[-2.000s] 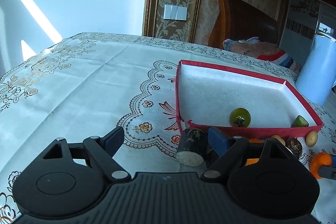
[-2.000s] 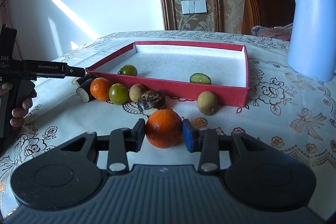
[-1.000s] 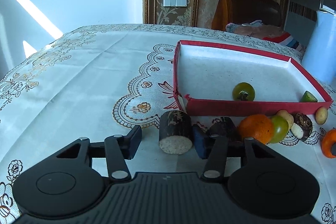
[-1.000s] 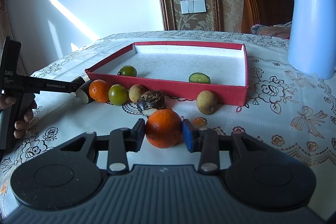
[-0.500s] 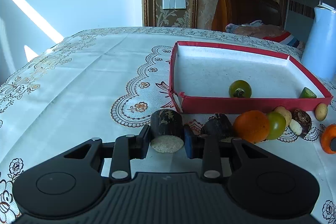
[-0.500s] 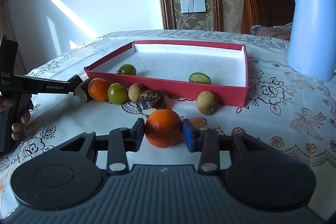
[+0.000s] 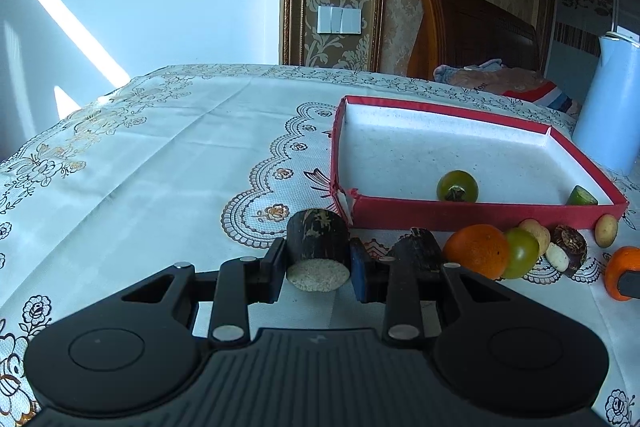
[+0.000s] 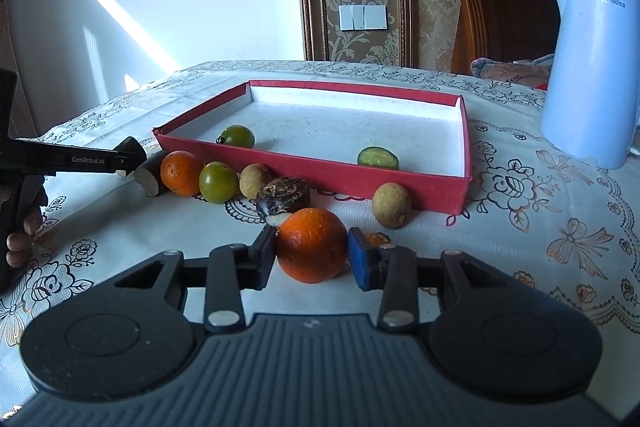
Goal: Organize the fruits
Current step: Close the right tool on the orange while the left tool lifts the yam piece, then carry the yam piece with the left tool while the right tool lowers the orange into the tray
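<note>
A table covered with a white embroidered tablecloth [image 7: 168, 155] holds a shallow red-walled tray [image 8: 320, 169] with a white floor. Inside the tray sit a green tomato [image 8: 237, 136] and a green cut piece [image 8: 377, 157]. The left gripper [image 7: 318, 263] pinches a short dark-skinned cane piece [image 7: 318, 247] between its two fingers, pale cut end facing the camera, just outside the tray's near left corner. The right gripper [image 8: 311, 255] grips an orange [image 8: 311, 250] in front of the tray — it looks raised off the cloth, though the view does not settle this. Along the tray's front wall lie a second cane piece [image 8: 149, 174], another orange [image 8: 182, 173], a green tomato [image 8: 218, 182], two small tan fruits — [image 8: 256, 180] and [image 8: 391, 205] — and a dark brown chunk [image 8: 284, 195]. A pale blue kettle [image 8: 592, 67] stands to the tray's right.
</note>
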